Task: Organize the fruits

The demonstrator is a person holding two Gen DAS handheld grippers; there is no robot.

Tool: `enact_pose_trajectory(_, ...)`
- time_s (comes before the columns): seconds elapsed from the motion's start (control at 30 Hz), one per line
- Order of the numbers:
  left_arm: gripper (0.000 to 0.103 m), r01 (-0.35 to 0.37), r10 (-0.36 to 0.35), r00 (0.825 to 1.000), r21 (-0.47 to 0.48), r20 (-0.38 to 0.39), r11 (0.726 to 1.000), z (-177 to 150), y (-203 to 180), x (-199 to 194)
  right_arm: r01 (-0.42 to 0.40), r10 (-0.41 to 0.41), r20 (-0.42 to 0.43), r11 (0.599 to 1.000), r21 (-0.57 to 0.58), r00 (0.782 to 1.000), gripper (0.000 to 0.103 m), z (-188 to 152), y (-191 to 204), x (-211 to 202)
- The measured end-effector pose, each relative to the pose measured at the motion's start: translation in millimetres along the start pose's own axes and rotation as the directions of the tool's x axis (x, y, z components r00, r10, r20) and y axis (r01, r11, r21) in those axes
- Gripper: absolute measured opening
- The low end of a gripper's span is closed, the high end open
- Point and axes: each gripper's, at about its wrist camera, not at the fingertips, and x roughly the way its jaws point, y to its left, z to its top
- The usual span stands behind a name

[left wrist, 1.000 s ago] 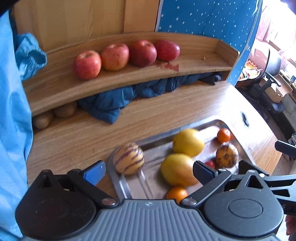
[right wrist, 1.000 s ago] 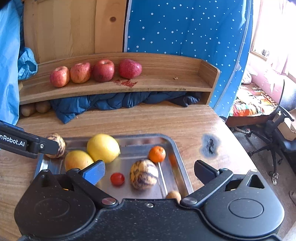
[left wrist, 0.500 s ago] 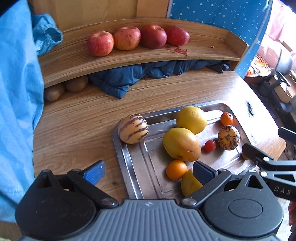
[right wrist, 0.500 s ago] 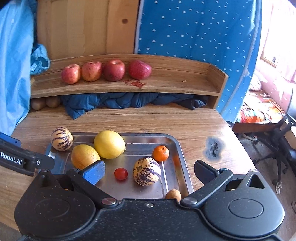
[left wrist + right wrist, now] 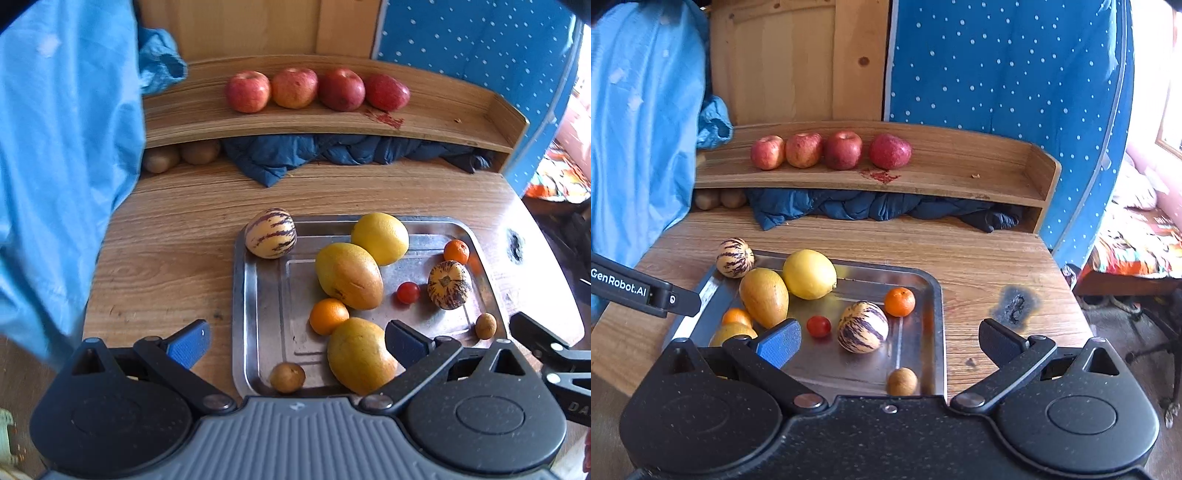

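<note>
Both grippers hang above the near edge of the rectangular steel tray (image 5: pixel 240 302), pulled further back and higher than a second ago, so more of the tray shows in each view. The left gripper (image 5: pixel 297 341) is spread wide and holds nothing; the right gripper (image 5: pixel 889 341) is likewise wide apart and empty.

The striped cream-and-purple melon (image 5: pixel 270 233), a second ago close in front of the left gripper, sits on the tray's far left corner rim, apart from both tools. Inside the tray lie a round yellow citrus (image 5: pixel 380 238) touching an oval yellow-orange mango (image 5: pixel 349 275), a small orange tangerine (image 5: pixel 328 315) just beside a second mango (image 5: pixel 360 354) — the latter two newly in full sight near the front. Towards the right are a red cherry tomato (image 5: pixel 408 292), a second striped melon (image 5: pixel 449 284), a smaller tangerine (image 5: pixel 456 252) and a little brown round fruit (image 5: pixel 485 325); another brown one (image 5: pixel 287 376) rests at the front rim.

Four red apples (image 5: pixel 831 149) line the curved wooden shelf (image 5: pixel 960 177) — unchanged.
</note>
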Motion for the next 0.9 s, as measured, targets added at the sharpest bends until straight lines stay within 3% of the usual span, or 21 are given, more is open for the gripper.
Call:
enact_pose_trajectory(0.3,0.102,-0.074,0.075,0.996,-0.022,0.038,0.997,-30,-23,-26,-0.076,0.076,0.023,0.997,0.025,0.997,0.102,-9,-30,-24)
enact_pose_trajectory(0.57,0.102,-0.076,0.076,0.997,0.012,0.01,0.997,-42,-30,-31,-0.093,0.093,0.004,0.994,0.048,0.996,0.102,-17,-28,-28)
enact_pose_trajectory(0.9,0.102,-0.06,0.062,0.997,0.038,-0.05,0.997,-51,-17,-21,-0.078,0.082,-0.09,0.996,0.044,0.993,0.102,-28,-9,-20)
